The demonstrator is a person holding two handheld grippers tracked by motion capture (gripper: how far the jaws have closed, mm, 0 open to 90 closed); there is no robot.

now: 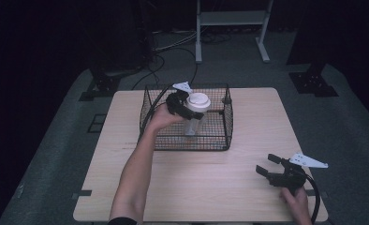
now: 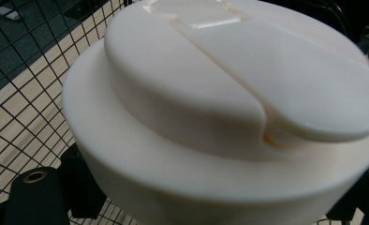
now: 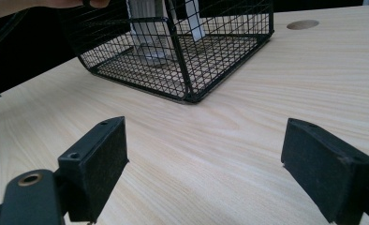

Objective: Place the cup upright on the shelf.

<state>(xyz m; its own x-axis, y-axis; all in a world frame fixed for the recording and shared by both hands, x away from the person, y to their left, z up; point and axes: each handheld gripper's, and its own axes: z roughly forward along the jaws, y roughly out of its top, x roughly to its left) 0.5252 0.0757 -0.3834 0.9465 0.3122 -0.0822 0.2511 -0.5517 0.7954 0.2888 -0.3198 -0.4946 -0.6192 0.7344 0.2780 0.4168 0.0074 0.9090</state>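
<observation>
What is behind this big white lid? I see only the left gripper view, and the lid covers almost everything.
Observer: The lid sits on a clear cup that stands upright inside the wire basket on the table.
Operator: Is the left gripper holding it?
Observer: Yes, the left gripper is shut on the cup just under the lid.
Operator: Where is the other gripper?
Observer: The right gripper is low over the table's near right part, apart from the basket, jaws open, nothing between them.
</observation>
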